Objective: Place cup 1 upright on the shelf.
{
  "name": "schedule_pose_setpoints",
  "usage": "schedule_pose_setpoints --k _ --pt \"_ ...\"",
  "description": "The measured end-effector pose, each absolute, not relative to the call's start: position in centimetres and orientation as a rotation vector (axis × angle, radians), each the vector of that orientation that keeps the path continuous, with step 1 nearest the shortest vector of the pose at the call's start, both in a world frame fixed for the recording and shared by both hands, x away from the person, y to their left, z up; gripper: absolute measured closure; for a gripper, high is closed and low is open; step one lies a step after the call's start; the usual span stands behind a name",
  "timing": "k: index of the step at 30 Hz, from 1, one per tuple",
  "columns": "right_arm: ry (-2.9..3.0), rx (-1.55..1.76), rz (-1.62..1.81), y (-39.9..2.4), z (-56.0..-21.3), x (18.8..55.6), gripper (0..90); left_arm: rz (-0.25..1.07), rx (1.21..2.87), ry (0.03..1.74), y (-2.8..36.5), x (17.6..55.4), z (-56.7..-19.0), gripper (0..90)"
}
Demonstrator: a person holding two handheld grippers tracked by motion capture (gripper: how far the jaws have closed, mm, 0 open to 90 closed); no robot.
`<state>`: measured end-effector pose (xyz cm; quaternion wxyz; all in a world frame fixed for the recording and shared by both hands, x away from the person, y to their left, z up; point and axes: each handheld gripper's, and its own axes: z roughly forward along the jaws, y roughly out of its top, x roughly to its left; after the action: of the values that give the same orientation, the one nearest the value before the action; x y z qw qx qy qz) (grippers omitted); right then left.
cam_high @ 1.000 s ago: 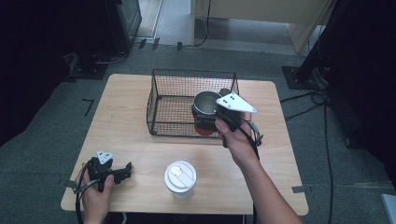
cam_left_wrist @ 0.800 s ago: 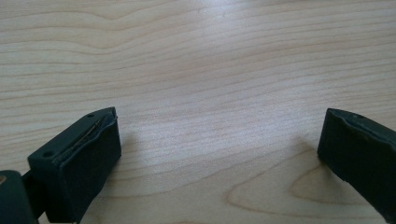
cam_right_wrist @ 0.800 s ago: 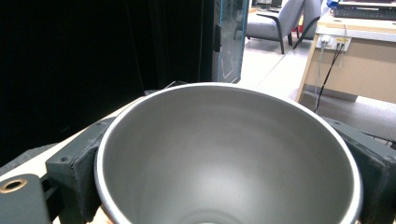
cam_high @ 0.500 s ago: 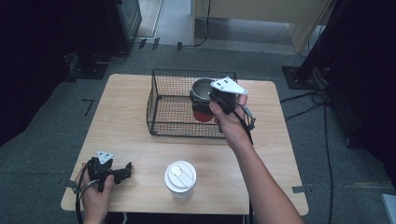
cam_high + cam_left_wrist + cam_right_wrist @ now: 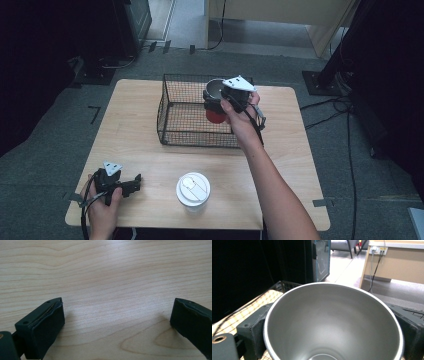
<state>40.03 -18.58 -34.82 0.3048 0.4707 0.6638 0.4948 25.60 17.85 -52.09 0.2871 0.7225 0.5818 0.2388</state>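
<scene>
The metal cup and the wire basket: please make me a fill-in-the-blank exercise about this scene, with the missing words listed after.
1. The right gripper holds a metal cup with a ____ base over the wire basket.
2. The left gripper rests on the table with its jaws ____.
3. The white lidded cup stands ____ the basket, nearer the person.

Missing words: red; open; outside

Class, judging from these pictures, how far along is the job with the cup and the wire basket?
Done: the right gripper has the steel cup clamped between its jaws. In hand: the cup is held over the basket, apparently above its mesh floor. Left: probably lowering and releasing it. The lidded cup stands on the table, and the left gripper rests open near it.
</scene>
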Motion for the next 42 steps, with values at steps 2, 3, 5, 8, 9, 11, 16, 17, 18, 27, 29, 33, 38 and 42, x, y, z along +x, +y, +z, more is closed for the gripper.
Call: schedule_pose_setpoints --k 2,3,5,8,9,11,16,17,18,27,29,33,38,42 --pt "1.760 1.257 1.293 -18.5 -35.1 40.6 6.3 0.638 1.933 1.554 17.9 25.6 -52.1 0.0" --pt "1.760 1.257 1.293 -18.5 -35.1 40.6 6.3 0.638 1.933 1.554 17.9 25.6 -52.1 0.0" --pt "1.759 1.268 1.266 -18.4 -35.5 41.5 6.3 0.638 1.933 1.554 17.9 25.6 -52.1 0.0" --pt "1.759 1.288 1.261 -18.3 -35.8 42.3 6.3 0.638 1.933 1.554 17.9 25.6 -52.1 0.0" --pt "1.759 1.288 1.261 -18.3 -35.8 42.3 6.3 0.638 1.933 1.554 17.9 25.6 -52.1 0.0" --pt "1.757 1.301 1.244 -18.2 -36.2 43.3 6.3 0.638 1.933 1.554 17.9 25.6 -52.1 0.0" --pt "1.762 1.322 1.198 -18.0 -37.0 44.4 6.3 0.637 1.937 1.553 17.9 25.6 -52.1 0.0" --pt "1.764 1.324 1.190 -17.9 -37.1 44.7 6.3 0.637 1.936 1.553 17.9 25.6 -52.1 0.0" --pt "1.763 1.333 1.184 -17.9 -37.3 44.9 6.3 0.637 1.936 1.553 17.9 25.6 -52.1 0.0" --pt "1.751 1.391 1.134 -18.3 -38.6 46.4 6.2 0.637 1.935 1.554 17.9 25.6 -52.1 0.0" --pt "1.750 1.393 1.128 -18.4 -38.7 46.4 6.3 0.637 1.935 1.554 17.9 25.6 -52.1 0.0" --pt "1.743 1.407 1.094 -18.8 -39.1 47.0 6.3 0.637 1.935 1.554 17.9 25.6 -52.1 0.0" --pt "1.737 1.427 1.047 -19.2 -40.1 47.7 6.3 0.637 1.935 1.554 17.9 25.6 -52.1 0.0" --pt "1.746 1.435 1.037 -19.0 -40.7 47.8 6.3 0.637 1.936 1.554 17.9 25.6 -52.1 0.0"
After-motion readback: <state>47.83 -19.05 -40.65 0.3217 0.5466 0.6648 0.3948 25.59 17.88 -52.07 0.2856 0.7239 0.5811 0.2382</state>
